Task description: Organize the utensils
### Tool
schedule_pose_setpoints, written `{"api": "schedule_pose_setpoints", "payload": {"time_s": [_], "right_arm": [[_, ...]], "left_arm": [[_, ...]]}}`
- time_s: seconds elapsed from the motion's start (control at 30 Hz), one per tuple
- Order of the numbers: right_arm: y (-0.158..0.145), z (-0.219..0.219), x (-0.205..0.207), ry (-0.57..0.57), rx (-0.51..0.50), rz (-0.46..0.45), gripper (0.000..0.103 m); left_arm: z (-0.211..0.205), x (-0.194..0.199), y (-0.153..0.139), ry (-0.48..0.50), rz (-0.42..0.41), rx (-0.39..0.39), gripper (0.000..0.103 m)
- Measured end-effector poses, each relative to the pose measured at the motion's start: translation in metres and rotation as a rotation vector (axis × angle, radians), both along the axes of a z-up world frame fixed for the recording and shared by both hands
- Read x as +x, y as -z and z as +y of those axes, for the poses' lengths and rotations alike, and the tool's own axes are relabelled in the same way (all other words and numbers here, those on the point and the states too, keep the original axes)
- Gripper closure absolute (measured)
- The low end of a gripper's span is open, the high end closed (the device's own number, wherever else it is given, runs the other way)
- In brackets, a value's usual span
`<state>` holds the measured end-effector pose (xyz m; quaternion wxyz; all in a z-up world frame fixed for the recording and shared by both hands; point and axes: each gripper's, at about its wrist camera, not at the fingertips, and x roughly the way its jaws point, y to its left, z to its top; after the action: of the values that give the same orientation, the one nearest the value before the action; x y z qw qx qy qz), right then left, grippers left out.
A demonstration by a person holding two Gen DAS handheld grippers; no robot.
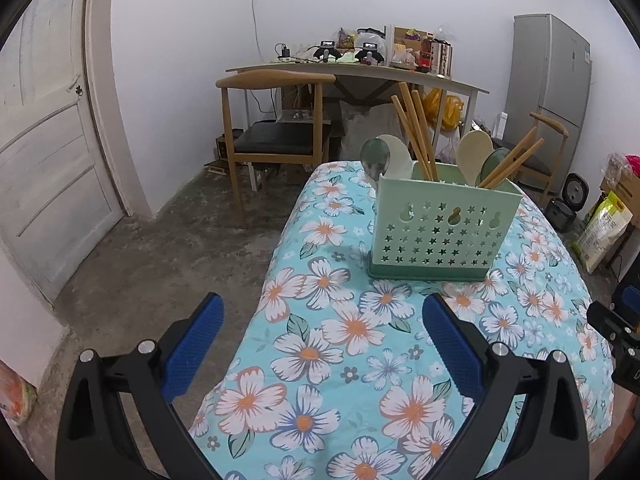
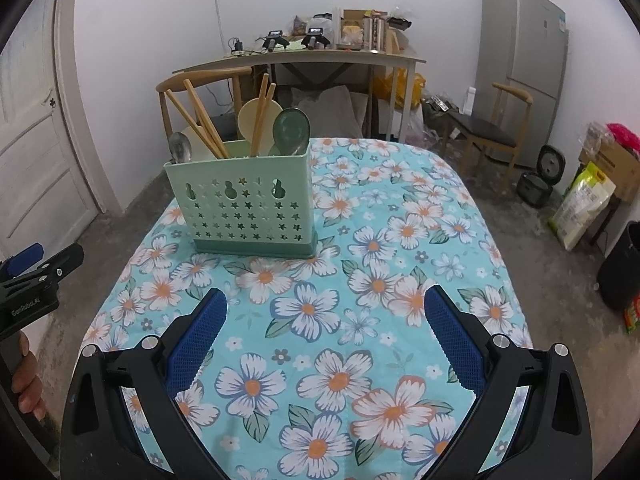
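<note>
Two tongs: both empty, over the surface, near edge
Left tongs (image 1: 322,332): blue pads spread wide, nothing between; above left edge of the floral cloth, floor below left pad
Right tongs (image 2: 326,328): blue pads spread wide, nothing between; over middle of the cloth
Left tongs from right view: at far left of frame (image 2: 28,264), off the cloth edge; hand (image 2: 26,380) on the handle below
Surface (image 1: 360,360): covered with turquoise cloth, white-and-orange flowers
Utensil holder (image 1: 444,228): pale green, star cut-outs, darker green base; upright on far part of the surface, ahead of both tongs, well apart from them
Holder from right view (image 2: 244,212): left of centre, near left edge of the cloth
Chopsticks (image 1: 416,132): wooden, several, in the holder, leaning out at angles
Spoons: metal one (image 1: 374,158) at one end, bowl up; cream one (image 1: 474,152) and green one (image 2: 292,130) also bowl up in the holder
Compartments: cannot tell which holds what
Background: wooden chair (image 1: 276,120), cluttered desk (image 1: 360,70), grey fridge (image 1: 548,80), white door (image 1: 44,160), rice cooker on floor (image 2: 536,184)
</note>
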<state>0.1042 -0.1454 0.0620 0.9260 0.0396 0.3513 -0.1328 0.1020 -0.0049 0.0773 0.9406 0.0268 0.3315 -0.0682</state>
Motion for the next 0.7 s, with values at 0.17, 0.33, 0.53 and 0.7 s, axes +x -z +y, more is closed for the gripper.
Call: {"api": "schedule_pose_setpoints", "payload": {"time_s": [0.17, 0.33, 0.53, 0.7], "right_arm": [[0.000, -0.002, -0.001, 0.014, 0.003, 0.004, 0.008], [0.003, -0.006, 0.000, 0.022, 0.015, 0.012, 0.008], [0.003, -0.008, 0.000, 0.029, 0.011, 0.011, 0.008], [0.001, -0.015, -0.003, 0.053, 0.012, 0.007, 0.008]], "left_arm": [[0.001, 0.000, 0.001, 0.002, 0.008, -0.007, 0.006], [0.000, 0.001, 0.002, 0.004, 0.016, -0.001, 0.006], [0.000, 0.003, 0.005, 0.000, 0.030, 0.010, 0.006], [0.001, 0.004, 0.006, -0.008, 0.037, 0.010, 0.006]]}}
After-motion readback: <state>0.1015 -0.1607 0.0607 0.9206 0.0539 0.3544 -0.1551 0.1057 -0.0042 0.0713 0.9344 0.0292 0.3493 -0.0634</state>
